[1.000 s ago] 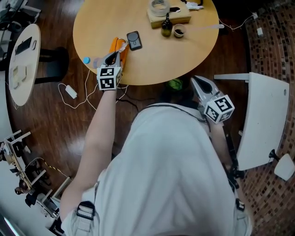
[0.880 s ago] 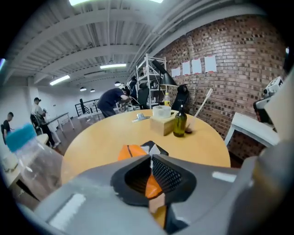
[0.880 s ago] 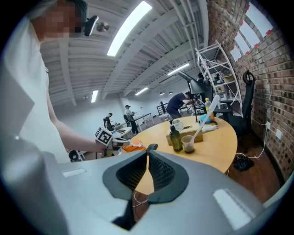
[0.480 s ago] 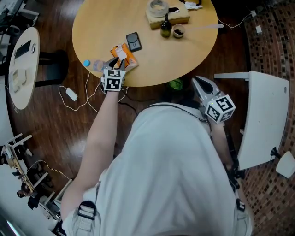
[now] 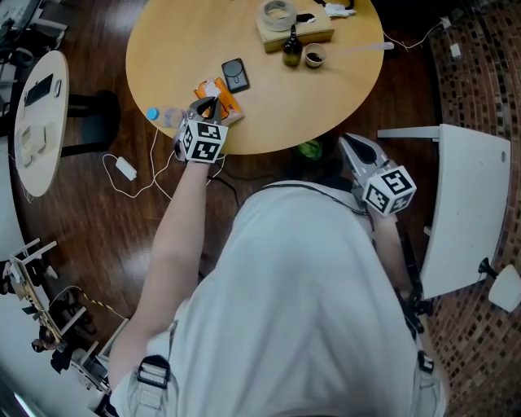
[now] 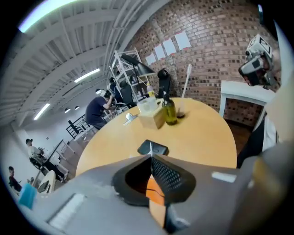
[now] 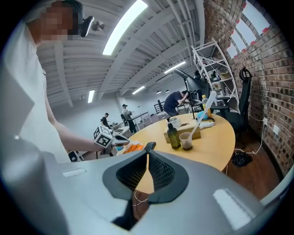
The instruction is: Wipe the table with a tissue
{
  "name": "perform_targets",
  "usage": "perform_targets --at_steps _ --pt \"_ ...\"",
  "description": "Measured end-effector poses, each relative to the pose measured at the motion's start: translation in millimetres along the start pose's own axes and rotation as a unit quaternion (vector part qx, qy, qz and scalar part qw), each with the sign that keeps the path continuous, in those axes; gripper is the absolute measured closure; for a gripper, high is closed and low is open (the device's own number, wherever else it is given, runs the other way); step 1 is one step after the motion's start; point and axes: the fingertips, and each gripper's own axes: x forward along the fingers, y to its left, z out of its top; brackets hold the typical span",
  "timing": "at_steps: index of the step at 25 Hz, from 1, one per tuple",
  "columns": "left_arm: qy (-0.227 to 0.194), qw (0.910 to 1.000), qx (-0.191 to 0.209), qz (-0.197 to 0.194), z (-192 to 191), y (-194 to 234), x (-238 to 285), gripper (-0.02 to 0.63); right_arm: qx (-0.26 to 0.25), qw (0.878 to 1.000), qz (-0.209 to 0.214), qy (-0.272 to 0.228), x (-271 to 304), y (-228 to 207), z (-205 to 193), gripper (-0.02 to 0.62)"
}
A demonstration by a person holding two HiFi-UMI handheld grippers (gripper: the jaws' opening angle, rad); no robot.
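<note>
Two grippers show, and only one is at the round wooden table [image 5: 317, 106]. The left gripper [image 5: 207, 106] points down over the near left edge of the table, its tips right at the orange tissue packet [image 5: 221, 91] lying there. Its jaws have just been closing and now stand pressed together at the tips. In the left gripper view the packet's orange shows through the gap behind the pads. A thin white sliver at the very tips may be the edge of a tissue, though it is too small to be sure.

Just beyond the packet lies a black phone [image 5: 236, 72]. A clear plastic bottle with a blue cap [image 5: 163, 114] lies at the table edge to the left of the gripper.

The right gripper [image 5: 346, 142] hangs off the table, below its near rim, with its jaws closed on each other and nothing between them. At the far side stand a wooden box [image 5: 313, 31] with a tape roll [image 5: 282, 12] on top, a dark glass bottle [image 5: 292, 49] and a small cup [image 5: 316, 54].
</note>
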Motion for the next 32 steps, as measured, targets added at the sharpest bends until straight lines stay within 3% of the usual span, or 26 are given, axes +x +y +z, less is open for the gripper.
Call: perform_targets --at_steps 2,5,7,10,12,16,20,23,25,32 --pt "-0.047 0.9983 -0.017 0.030 25 14 -18 0.597 0.002 1.000 -0.001 -0.002 -1 -1 0 0.578" --pt "-0.137 0.9863 -0.022 0.089 69 36 -58 0.597 0.006 1.000 -0.003 -0.003 -2 -1 1 0.578" --pt "-0.181 0.9786 -0.026 0.094 91 42 -75 0.597 0.006 1.000 -0.003 -0.002 -3 0 1 0.578" --pt "-0.175 0.9832 -0.029 0.045 100 35 -68 0.598 0.009 1.000 -0.003 -0.006 -5 0 -1 0.578" --pt "-0.160 0.9864 -0.015 0.033 104 32 -66 0.598 0.013 1.000 -0.005 -0.010 -7 0 -2 0.580" --pt "-0.188 0.9819 0.018 0.007 135 23 -92 0.598 0.017 1.000 -0.009 -0.014 -14 -1 -4 0.580" --pt "-0.238 0.9698 0.049 0.024 162 27 -123 0.600 0.025 0.999 -0.019 -0.020 -24 -7 -9 0.580" --pt "-0.231 0.9716 0.053 0.003 160 29 -119 0.598 0.025 0.999 -0.026 -0.024 -32 -9 -11 0.580" --pt "-0.248 0.9672 0.053 -0.010 171 26 -128 0.598 0.022 0.999 -0.026 -0.021 -33 -10 -13 0.580" --pt "-0.315 0.9453 -0.007 -0.085 216 -9 -127 0.598 0.024 0.998 -0.051 -0.032 -49 -16 -16 0.580"
